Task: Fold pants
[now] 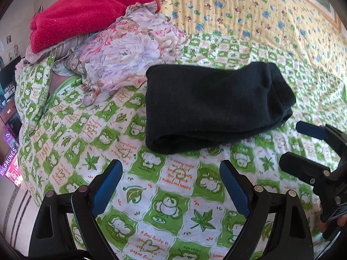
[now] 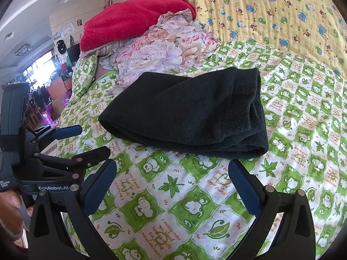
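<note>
The black pants lie folded into a thick rectangular bundle on the green-and-white patterned blanket. The same bundle fills the middle of the right wrist view. My left gripper hovers open just short of the bundle's near edge, nothing between its blue pads. My right gripper is likewise open and empty, a little back from the bundle. Each gripper shows in the other's view: the right one at the right edge, the left one at the left edge, both with fingers apart.
A red towel sits on a floral cloth piled behind and left of the pants. A yellow cartoon-print quilt covers the far side. The bed edge drops off at left toward a room with boxes.
</note>
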The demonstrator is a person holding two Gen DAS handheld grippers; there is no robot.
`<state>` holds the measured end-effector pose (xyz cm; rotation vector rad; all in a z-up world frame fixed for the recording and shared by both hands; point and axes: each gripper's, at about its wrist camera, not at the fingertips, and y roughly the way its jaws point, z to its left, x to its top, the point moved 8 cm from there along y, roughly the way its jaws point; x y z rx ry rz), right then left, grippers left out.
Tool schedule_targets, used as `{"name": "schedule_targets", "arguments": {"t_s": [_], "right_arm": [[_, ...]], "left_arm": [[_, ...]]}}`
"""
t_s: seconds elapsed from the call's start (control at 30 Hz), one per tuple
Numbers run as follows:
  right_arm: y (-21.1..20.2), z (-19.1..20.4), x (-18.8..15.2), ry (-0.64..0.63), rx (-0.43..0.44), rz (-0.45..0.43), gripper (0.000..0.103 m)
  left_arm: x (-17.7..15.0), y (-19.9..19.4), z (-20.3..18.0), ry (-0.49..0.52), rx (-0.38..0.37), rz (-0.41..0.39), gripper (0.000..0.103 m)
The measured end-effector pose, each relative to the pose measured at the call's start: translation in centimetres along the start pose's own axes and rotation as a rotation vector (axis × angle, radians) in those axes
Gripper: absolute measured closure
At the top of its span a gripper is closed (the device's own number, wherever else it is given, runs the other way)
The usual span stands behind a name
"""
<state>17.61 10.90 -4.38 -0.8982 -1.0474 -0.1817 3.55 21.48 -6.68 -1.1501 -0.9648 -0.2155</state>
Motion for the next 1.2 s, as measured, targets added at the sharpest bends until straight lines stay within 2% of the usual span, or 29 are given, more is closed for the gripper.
{"name": "schedule_targets", "arguments": {"t_s": [0.5,0.73,1.2], "right_arm": [[-0.3,-1.5,1.1,0.034,-0.037,-0.019,0.001],[-1.2,-2.0,2.9,0.048,-0.039,-0.065,0.001],[-1.1,-2.4,3.0,0.085,-0.012,-0.061,0.001]], "left_arm": [[1.3,-0.2,-0.4,-0.009,-0.028,-0.031,0.011],[4.1,-1.7,-0.3,0.013,0.006,-0.141,0.011],[4.7,-0.3,-1.9,0.052,0.016,-0.103,0.011]]}}
